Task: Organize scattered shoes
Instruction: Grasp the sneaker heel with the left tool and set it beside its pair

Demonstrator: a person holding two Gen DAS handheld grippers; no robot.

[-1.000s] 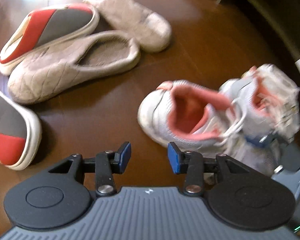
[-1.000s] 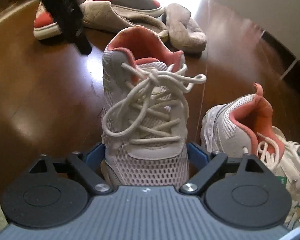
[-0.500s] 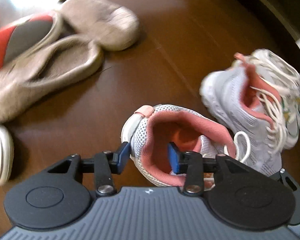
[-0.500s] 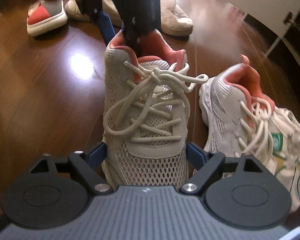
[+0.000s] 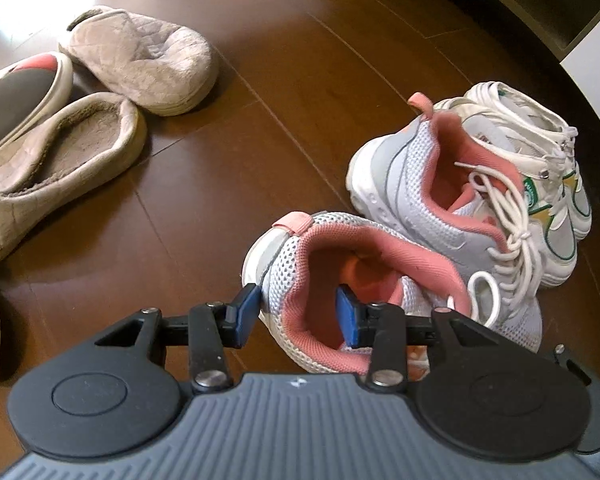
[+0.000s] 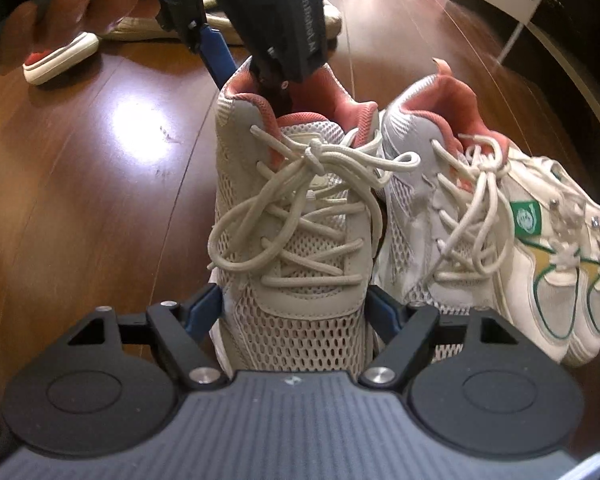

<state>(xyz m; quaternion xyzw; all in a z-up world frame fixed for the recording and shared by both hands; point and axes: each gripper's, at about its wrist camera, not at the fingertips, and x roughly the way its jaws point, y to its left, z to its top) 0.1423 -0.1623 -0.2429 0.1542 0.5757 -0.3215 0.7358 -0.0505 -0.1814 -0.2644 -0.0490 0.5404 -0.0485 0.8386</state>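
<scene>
The grey mesh sneaker with pink lining (image 6: pixel 296 248) sits on the wooden floor (image 6: pixel 92 200), its toe between the right gripper (image 6: pixel 296 312) jaws, which have just been closing and press both sides. The left gripper (image 5: pixel 296 312) straddles the heel collar, one jaw inside the pink opening, one outside, seemingly pinching it. Nudge the shoe parallel against its matching sneaker (image 6: pixel 440 200), just beside the right jaw. Floor left of the jaws is clear; the beige quilted slippers (image 5: pixel 100 120) lie well apart.
</scene>
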